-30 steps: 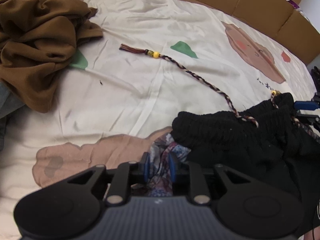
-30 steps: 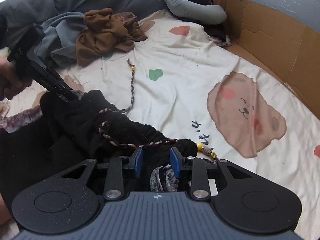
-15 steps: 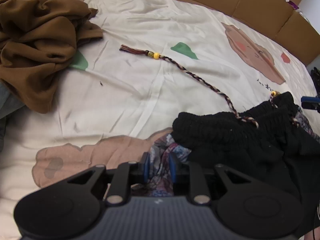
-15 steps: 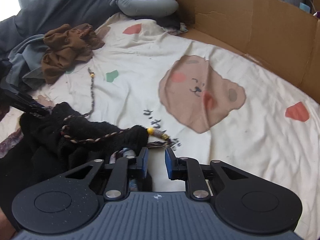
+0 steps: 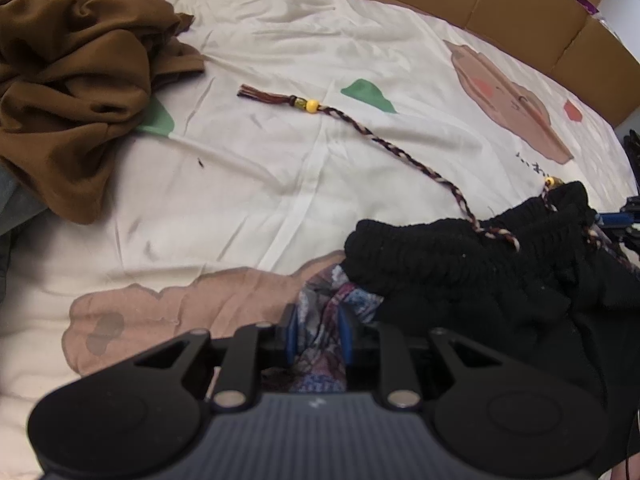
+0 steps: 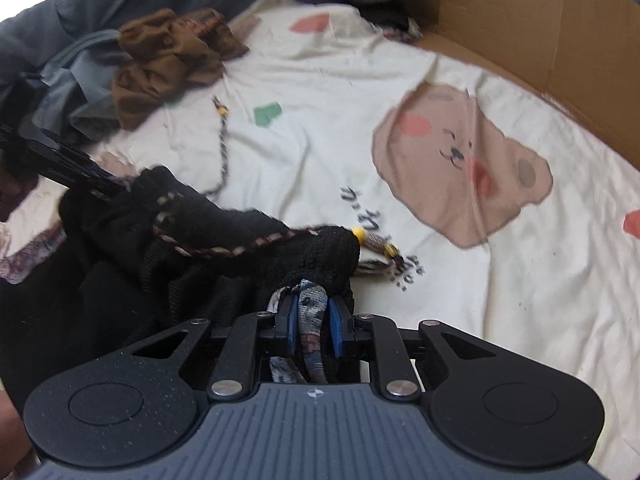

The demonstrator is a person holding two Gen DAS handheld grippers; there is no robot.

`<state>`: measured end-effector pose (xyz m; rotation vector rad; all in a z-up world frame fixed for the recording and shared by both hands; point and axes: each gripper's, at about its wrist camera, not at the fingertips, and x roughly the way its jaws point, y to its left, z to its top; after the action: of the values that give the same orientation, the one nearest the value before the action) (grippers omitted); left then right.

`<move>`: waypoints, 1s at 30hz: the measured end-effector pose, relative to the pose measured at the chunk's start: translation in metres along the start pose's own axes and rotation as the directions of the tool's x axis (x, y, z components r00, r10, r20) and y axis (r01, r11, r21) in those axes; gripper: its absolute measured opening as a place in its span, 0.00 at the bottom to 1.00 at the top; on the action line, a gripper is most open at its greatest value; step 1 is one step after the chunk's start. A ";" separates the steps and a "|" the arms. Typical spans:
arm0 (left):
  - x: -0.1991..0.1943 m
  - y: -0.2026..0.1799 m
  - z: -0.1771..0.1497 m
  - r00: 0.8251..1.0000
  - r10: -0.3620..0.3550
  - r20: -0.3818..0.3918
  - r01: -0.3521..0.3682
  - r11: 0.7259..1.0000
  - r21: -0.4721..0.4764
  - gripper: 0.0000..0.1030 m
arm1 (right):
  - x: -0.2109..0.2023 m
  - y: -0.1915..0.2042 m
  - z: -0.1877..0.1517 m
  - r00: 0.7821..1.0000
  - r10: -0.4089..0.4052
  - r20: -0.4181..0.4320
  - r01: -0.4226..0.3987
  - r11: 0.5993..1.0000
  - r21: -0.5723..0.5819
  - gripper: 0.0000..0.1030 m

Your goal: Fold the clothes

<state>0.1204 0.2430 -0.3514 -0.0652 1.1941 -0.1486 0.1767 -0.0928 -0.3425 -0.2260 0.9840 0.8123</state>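
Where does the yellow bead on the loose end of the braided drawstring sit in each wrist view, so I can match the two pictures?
Left wrist: the yellow bead lies on the sheet at upper centre, right of the brown garment.
Right wrist: the same bead is small, upper left of centre, just right of the brown garment.
Shared landmark: the green patch printed on the sheet, to the bead's right in both.

Open bedsheet (image 5: pixel 280 184) ahead, cardboard wall (image 6: pixel 520 32) beyond
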 end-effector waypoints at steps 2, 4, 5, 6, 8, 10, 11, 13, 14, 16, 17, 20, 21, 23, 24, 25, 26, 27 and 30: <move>0.000 0.000 0.000 1.000 0.000 0.000 0.000 1.000 0.001 0.22 | 0.006 -0.003 0.000 1.000 -0.003 -0.024 0.003 1.000 0.003 0.21; -0.001 0.000 0.000 1.000 0.001 0.001 -0.001 1.000 0.000 0.22 | 0.009 -0.006 -0.002 0.999 -0.013 -0.047 0.013 1.000 0.001 0.15; -0.002 -0.001 0.001 1.000 0.003 0.005 -0.003 1.000 0.001 0.22 | 0.007 -0.005 -0.002 0.998 -0.028 -0.049 0.028 1.000 -0.010 0.04; -0.003 -0.001 0.001 1.000 0.004 0.008 -0.004 1.000 0.003 0.22 | 0.005 -0.004 -0.002 0.998 -0.044 -0.050 0.043 0.999 -0.023 0.04; -0.005 -0.002 0.003 1.000 0.004 0.014 -0.004 1.000 0.003 0.22 | -0.002 -0.002 -0.002 0.996 -0.078 -0.047 0.075 0.995 -0.062 0.03; -0.009 -0.003 0.006 1.000 0.003 0.026 -0.004 1.000 0.002 0.22 | -0.009 0.001 -0.001 0.992 -0.112 -0.050 0.108 0.990 -0.091 0.03; -0.013 -0.003 0.009 0.999 0.002 0.040 -0.002 1.000 -0.001 0.22 | -0.012 0.002 0.000 0.990 -0.131 -0.051 0.125 0.986 -0.107 0.02; -0.021 -0.003 0.015 0.998 -0.001 0.070 0.002 1.000 -0.007 0.22 | -0.017 0.007 0.000 0.981 -0.185 -0.050 0.175 0.971 -0.163 0.02; -0.024 -0.003 0.020 0.996 -0.004 0.087 0.006 1.000 -0.016 0.22 | -0.018 0.009 0.000 0.976 -0.210 -0.049 0.198 0.962 -0.187 0.02; -0.027 -0.006 0.031 0.994 -0.022 0.111 0.025 0.999 -0.030 0.22 | -0.020 0.009 0.001 0.970 -0.235 -0.059 0.220 0.955 -0.198 0.02; -0.028 -0.007 0.037 0.992 -0.031 0.122 0.036 0.999 -0.037 0.22 | -0.019 0.009 0.001 0.967 -0.247 -0.062 0.231 0.952 -0.200 0.02; -0.022 -0.018 0.052 0.989 -0.059 0.138 0.062 0.998 -0.021 0.26 | -0.012 0.005 0.001 0.959 -0.269 -0.087 0.250 0.949 -0.191 0.02; -0.019 -0.023 0.057 0.988 -0.067 0.142 0.070 0.997 -0.013 0.30 | -0.009 0.004 0.000 0.959 -0.265 -0.096 0.245 0.953 -0.180 0.02; -0.007 -0.031 0.067 0.988 -0.079 0.136 0.080 0.997 -0.003 0.34 | -0.004 0.001 -0.001 0.960 -0.254 -0.114 0.235 0.959 -0.158 0.02; -0.001 -0.035 0.071 0.987 -0.084 0.135 0.085 0.996 -0.001 0.38 | -0.003 -0.001 -0.002 0.964 -0.238 -0.116 0.222 0.965 -0.138 0.02; 0.006 -0.038 0.075 0.987 -0.087 0.134 0.088 0.996 -0.002 0.39 | -0.002 -0.003 -0.003 0.966 -0.230 -0.120 0.215 0.969 -0.121 0.03; 0.013 -0.041 0.079 0.987 -0.089 0.133 0.090 0.996 -0.003 0.44 | -0.001 -0.004 -0.004 0.967 -0.221 -0.123 0.209 0.972 -0.104 0.03; 0.019 -0.044 0.083 0.988 -0.089 0.128 0.090 0.996 -0.003 0.47 | 0.000 -0.005 -0.005 0.968 -0.216 -0.126 0.206 0.974 -0.092 0.03; 0.036 -0.051 0.093 0.990 -0.079 0.114 0.081 0.997 -0.009 0.48 | 0.002 -0.005 -0.008 0.969 -0.211 -0.130 0.201 0.976 -0.083 0.03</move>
<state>0.2153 0.1848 -0.3440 -0.1319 1.0798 -0.2047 0.1758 -0.0997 -0.3501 -0.4425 1.0440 0.6466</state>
